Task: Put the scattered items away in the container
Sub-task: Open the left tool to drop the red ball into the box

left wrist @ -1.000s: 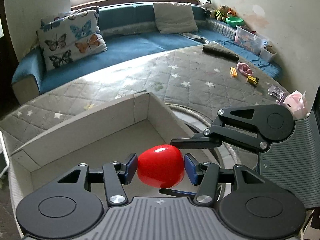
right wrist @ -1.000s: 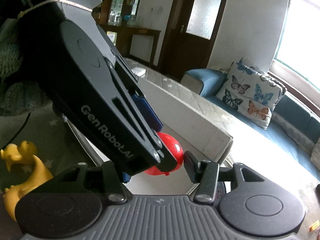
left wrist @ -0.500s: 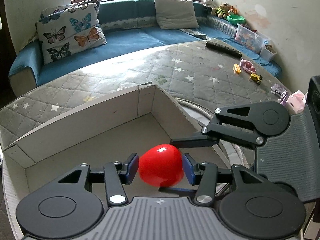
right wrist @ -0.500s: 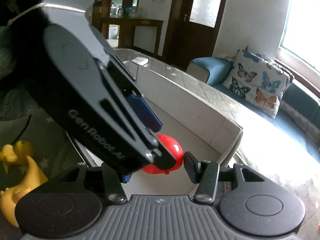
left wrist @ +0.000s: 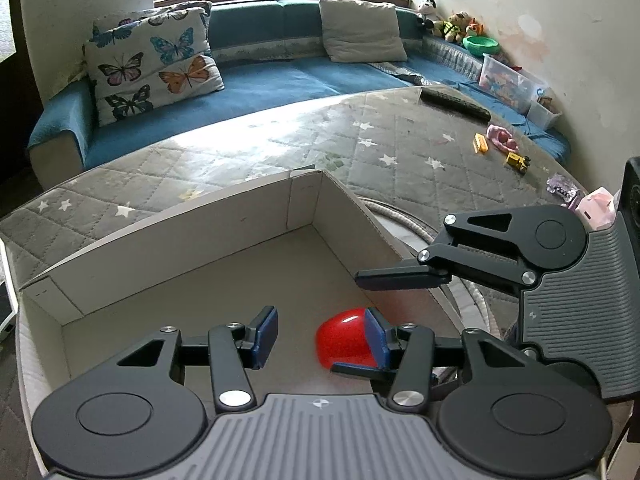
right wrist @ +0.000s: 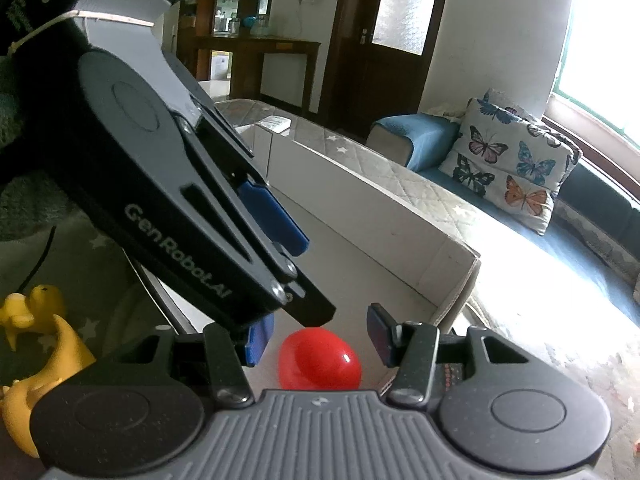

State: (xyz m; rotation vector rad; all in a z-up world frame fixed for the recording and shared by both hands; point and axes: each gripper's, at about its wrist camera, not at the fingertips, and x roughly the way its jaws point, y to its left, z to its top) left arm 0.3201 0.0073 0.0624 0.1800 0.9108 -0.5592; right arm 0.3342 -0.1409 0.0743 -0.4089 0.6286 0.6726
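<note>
A glossy red heart-shaped toy lies low inside the white cardboard box, near its right wall. My left gripper hangs open over it. The left pad stands well clear, and the right pad covers the toy's right edge. In the right wrist view the red toy shows between the spread fingers of my right gripper with a gap on each side. The right gripper reaches in from the right, one finger above the toy and one below. The left gripper fills the upper left there.
Yellow duck toys sit on the quilted mat left of the box. Farther off lie a yellow block, a pink toy, a yellow truck and a dark remote. A blue sofa runs behind.
The red toy no longer fills the gap between the left pads. It now sits lower and to the right in the box. More of the box floor shows in the left wrist view.
</note>
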